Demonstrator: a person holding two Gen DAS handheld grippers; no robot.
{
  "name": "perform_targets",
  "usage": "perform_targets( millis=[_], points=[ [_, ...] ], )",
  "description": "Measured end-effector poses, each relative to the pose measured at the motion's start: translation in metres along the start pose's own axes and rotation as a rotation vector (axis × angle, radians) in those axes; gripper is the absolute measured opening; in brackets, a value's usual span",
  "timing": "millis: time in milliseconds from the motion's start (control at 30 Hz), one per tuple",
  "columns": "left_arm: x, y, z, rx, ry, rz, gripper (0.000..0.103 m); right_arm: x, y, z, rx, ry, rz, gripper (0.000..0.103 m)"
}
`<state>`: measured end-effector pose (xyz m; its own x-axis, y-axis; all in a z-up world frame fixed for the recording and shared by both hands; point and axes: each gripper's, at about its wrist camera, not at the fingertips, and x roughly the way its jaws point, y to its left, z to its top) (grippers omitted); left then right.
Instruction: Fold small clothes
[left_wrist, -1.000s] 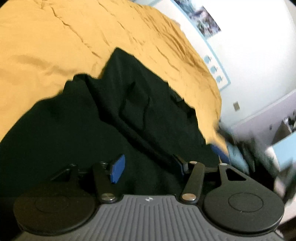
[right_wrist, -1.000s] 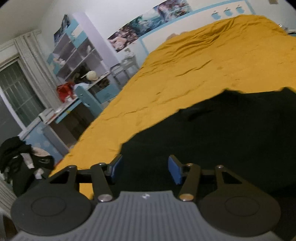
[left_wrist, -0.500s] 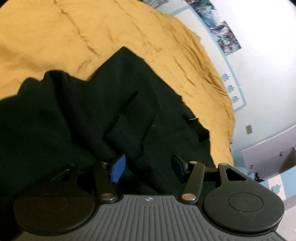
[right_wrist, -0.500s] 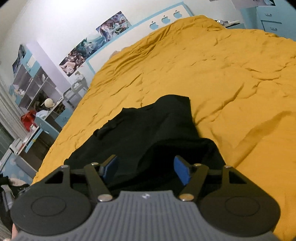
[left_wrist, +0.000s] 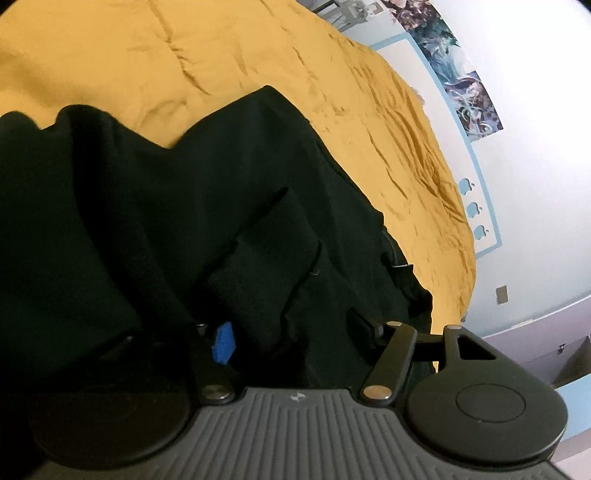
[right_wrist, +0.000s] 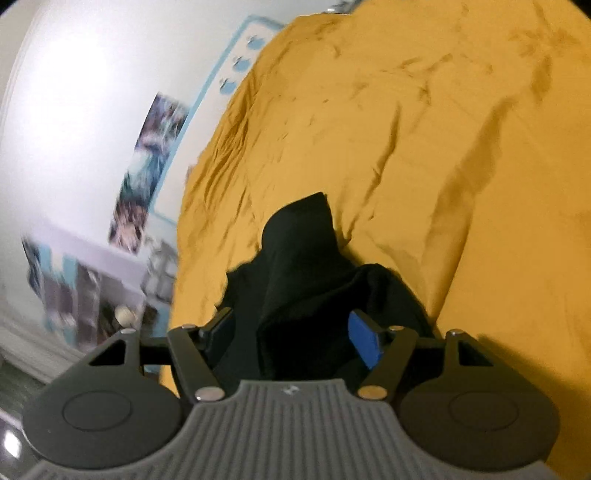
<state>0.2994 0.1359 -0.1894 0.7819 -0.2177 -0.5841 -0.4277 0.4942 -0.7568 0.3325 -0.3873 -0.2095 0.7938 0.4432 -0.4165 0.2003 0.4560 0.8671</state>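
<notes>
A black garment (left_wrist: 258, 184) lies rumpled on the yellow bedcover (left_wrist: 184, 55), with a raised fold running toward my left gripper (left_wrist: 291, 332). The left jaws are opening, low over the cloth; that fold sits between the fingers and the blue pad (left_wrist: 223, 341) is beside it, not pressing. In the right wrist view a narrow end of the black garment (right_wrist: 303, 251) stretches away over the yellow bedcover (right_wrist: 443, 147). My right gripper (right_wrist: 291, 328) stands wide, with bunched cloth between its fingers and a gap at the blue pad (right_wrist: 364, 339).
The bed's edge runs along a white wall with posters (left_wrist: 469, 96) and a blue-trimmed headboard panel (right_wrist: 236, 74). Blurred shelves and furniture (right_wrist: 92, 288) stand beyond the bed at the left of the right wrist view.
Both grippers came down closer to the garment and their jaws stand wider. The right gripper swung across to the garment's narrow end and rolled, tilting its view.
</notes>
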Motion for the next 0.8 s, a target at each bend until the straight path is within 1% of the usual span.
perform_targets(
  millis=[67,167,200,267,367,467,500,533,567,600,633,700,733,800],
  points=[
    [-0.001,-0.001,0.001,0.008,0.002,-0.022,0.073,0.005,0.002,0.001,0.008,-0.009,0.010,0.066],
    [-0.002,-0.001,0.002,0.001,-0.018,-0.030,0.065,0.017,0.004,0.003,0.042,0.003,0.004,0.066],
    [-0.004,0.001,0.000,-0.013,-0.026,-0.038,0.064,0.023,0.000,0.003,0.087,0.009,-0.006,0.066],
    [-0.004,0.005,-0.002,-0.030,-0.038,-0.042,0.063,0.029,-0.006,0.003,0.168,0.006,0.002,0.066],
    [-0.002,0.005,-0.002,-0.016,-0.038,-0.029,0.059,0.037,-0.013,0.004,0.238,-0.022,0.007,0.066],
    [-0.002,0.004,-0.001,-0.020,-0.040,-0.042,0.058,0.048,-0.020,0.006,0.325,-0.038,0.001,0.064],
    [-0.003,0.003,-0.002,-0.012,-0.046,-0.045,0.044,0.050,-0.021,0.007,0.337,-0.042,-0.004,0.062],
    [-0.004,0.002,-0.002,0.000,-0.052,-0.046,0.033,0.053,-0.021,0.007,0.339,-0.043,-0.014,0.052],
    [-0.005,0.002,-0.003,0.005,-0.057,-0.047,0.011,0.055,-0.019,0.008,0.324,-0.040,-0.019,0.026],
    [-0.007,0.002,-0.003,0.008,-0.067,-0.052,0.010,0.057,-0.019,0.009,0.303,-0.035,-0.026,0.012],
    [-0.009,0.002,-0.004,0.016,-0.077,-0.056,0.009,0.058,-0.016,0.010,0.278,-0.042,-0.046,0.010],
    [-0.013,-0.001,-0.004,0.033,-0.090,-0.066,0.008,0.056,-0.011,0.012,0.243,-0.049,-0.066,0.009],
    [-0.018,-0.004,-0.002,0.042,-0.104,-0.083,0.008,0.053,-0.008,0.014,0.229,-0.055,-0.068,0.009],
    [-0.036,-0.012,0.002,0.083,-0.159,-0.147,0.008,0.043,0.002,0.018,0.175,-0.071,-0.071,0.008]
  ],
)
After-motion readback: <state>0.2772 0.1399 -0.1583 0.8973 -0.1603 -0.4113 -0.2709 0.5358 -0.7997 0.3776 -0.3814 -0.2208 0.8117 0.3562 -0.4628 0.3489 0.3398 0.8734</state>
